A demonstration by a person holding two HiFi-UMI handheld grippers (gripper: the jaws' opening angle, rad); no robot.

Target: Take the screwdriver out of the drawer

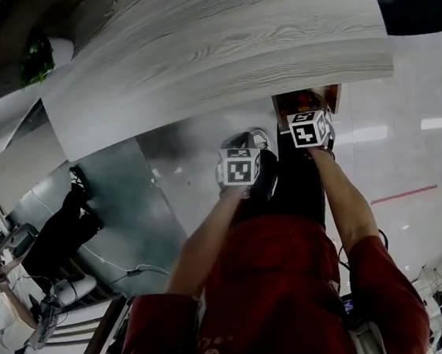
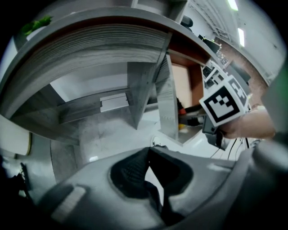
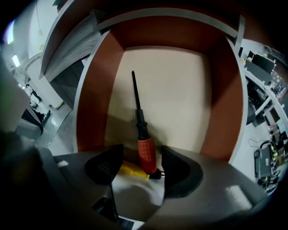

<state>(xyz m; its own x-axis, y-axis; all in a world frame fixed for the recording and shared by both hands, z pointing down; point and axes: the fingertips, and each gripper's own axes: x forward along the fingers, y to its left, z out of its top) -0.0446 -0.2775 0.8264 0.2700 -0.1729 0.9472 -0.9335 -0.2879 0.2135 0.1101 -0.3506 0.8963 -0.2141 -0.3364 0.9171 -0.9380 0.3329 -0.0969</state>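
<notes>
- My left gripper [image 2: 147, 155] hangs just outside the drawer [image 3: 93, 94], its pads pressed together on nothing. I judge it is parked there to leave the reach clear.
- My right gripper [image 3: 140, 158] sits at the drawer's open front with its jaws spread. The red handle lies between them with a gap on either side, so they straddle it and do not yet pinch.
- The screwdriver [image 3: 141, 126] lies flat on the drawer's pale floor, handle toward the front and black shaft pointing at the back wall. That puts the thick, ribbed grip right where the jaws come in, which is the sensible end to take.
- A yellow item [image 3: 130, 170] lies at the drawer front beside the handle's end, touching it or nearly so. I can't tell what it is. Closing could nip it too, so I'd want the pads squarely on the red.
- Above the drawer, the wood-grain desk [image 1: 214, 46] overhangs. I judge the screwdriver has to come out forward before it goes up.
</notes>
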